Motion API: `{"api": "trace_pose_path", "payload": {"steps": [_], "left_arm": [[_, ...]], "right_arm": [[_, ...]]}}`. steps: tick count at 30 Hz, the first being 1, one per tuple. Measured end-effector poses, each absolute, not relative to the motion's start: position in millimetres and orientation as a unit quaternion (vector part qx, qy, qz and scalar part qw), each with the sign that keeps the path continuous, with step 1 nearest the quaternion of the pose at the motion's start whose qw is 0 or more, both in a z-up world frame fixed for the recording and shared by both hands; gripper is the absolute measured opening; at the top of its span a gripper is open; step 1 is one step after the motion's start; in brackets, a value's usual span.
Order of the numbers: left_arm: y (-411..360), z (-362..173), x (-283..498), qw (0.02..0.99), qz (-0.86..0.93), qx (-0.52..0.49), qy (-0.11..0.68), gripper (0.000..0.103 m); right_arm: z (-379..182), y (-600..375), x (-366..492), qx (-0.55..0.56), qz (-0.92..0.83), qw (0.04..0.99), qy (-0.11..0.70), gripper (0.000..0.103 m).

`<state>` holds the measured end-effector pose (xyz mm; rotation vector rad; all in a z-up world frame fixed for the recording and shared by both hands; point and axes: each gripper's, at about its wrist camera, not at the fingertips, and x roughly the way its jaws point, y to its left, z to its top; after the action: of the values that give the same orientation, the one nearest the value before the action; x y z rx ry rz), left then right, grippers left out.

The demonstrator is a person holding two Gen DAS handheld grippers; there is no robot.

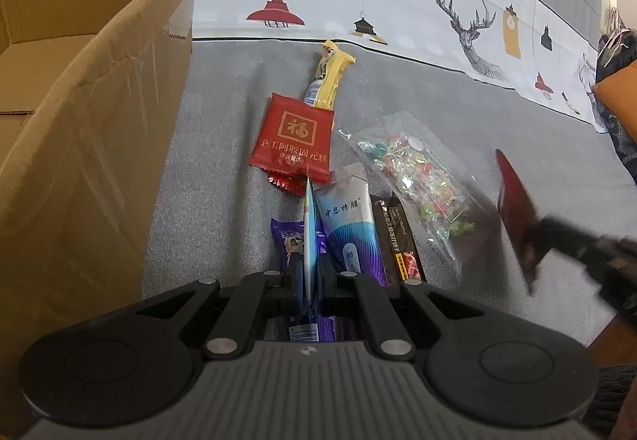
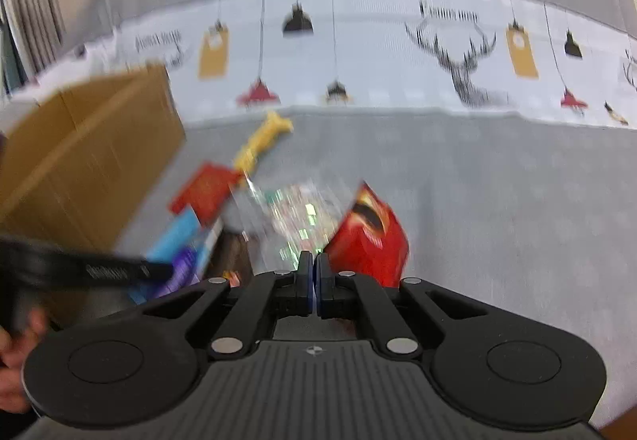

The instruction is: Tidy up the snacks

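cardboard box (image 1: 91, 90) stood open at far left, so the left gripper (image 1: 309, 265), pinching a thin blue packet (image 1: 308, 237), and the right gripper (image 2: 314, 273), apparently pinching a red packet (image 2: 368, 237), needed steady lifts over its wall.

A home: gray sofa (image 1: 223, 161) with a lamp-and-deer printed cover (image 1: 398, 2).

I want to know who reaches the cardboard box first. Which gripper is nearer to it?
Left. The left gripper, shut on a blue packet, is right beside the cardboard box. The right gripper, shut on a red packet, is beyond the snack pile.
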<state>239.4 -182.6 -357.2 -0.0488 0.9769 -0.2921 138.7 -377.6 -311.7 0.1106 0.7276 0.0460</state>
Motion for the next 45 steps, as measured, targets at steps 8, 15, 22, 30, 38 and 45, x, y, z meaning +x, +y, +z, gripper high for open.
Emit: {"api": "trace_pose_path", "payload": {"steps": [8,15,22,30,38,45], "left_arm": [[-181,-356,236,0.872,-0.137,-0.019,0.469,0.007],[-182,-357,239,0.871,-0.135,-0.02,0.472,0.007],[-183,-358,238,0.873,-0.133,-0.014,0.47,0.007],[-179,-361,244,0.87,-0.121,-0.022,0.478,0.022],[-177,-365,250,0.861,-0.125,-0.03,0.492,0.034],[-176,-365,253,0.857,-0.136,-0.04,0.496,0.021]], "right_arm": [[-295,-382,122,0.094,0.049,0.937,0.334,0.0],[-299,-365,111,0.002,0.01,0.942,0.334,0.001],[-305,-396,119,0.025,-0.057,0.936,0.347,0.001],[-330,-419,142,0.063,-0.083,0.914,0.393,0.02],[-343,-405,153,0.069,-0.036,0.905,0.419,0.096],[-370,-397,167,0.073,-0.029,0.885,0.458,0.074]]}}
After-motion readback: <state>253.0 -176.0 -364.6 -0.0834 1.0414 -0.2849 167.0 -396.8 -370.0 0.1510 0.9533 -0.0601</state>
